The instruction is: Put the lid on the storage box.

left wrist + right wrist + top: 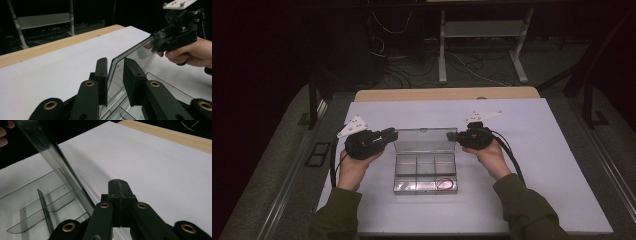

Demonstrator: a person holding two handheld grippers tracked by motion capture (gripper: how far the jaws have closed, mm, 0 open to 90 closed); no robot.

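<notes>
A white table [532, 165] carried a clear compartment box [425, 174] at its middle, its lid [424, 140] standing upright at the far edge. A red loop [444, 184] lay in the front right compartment. The left gripper [388, 134] sat at the lid's left end, jaws apart with the lid's edge between them, pads not pressing. The right gripper [453, 135] sat at the lid's right end, jaws pressed together beside the lid.
</notes>
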